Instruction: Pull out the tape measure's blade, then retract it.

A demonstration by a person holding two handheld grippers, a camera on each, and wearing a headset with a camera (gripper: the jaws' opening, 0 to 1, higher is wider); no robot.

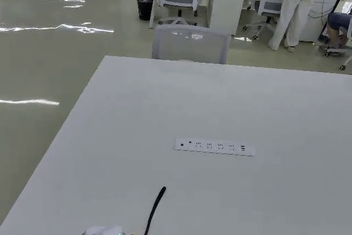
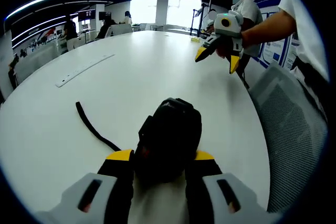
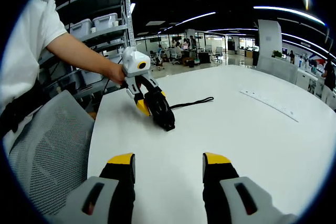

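A black tape measure [image 2: 169, 135] rests on the white table [image 2: 157, 66], and my left gripper [image 2: 160, 156] is shut on its case. Its black wrist strap [image 2: 92, 127] trails off to the left over the tabletop. No blade shows outside the case. The right gripper view has the left gripper [image 3: 151, 102] on the tape measure [image 3: 161, 113], with the strap [image 3: 191, 102] lying beyond. My right gripper [image 3: 169, 161] is open, holds nothing and hovers well short of the case; it also appears held in the air [image 2: 216, 59]. In the head view the strap [image 1: 154, 212] lies at the bottom edge.
A white power strip [image 1: 214, 147] is set into the table's middle. A grey mesh chair [image 1: 190, 43] stands at the far edge and another [image 3: 50, 140] at the near side. A person [image 1: 294, 4] stands by desks beyond. Shelving with bins [image 3: 100, 24] is behind.
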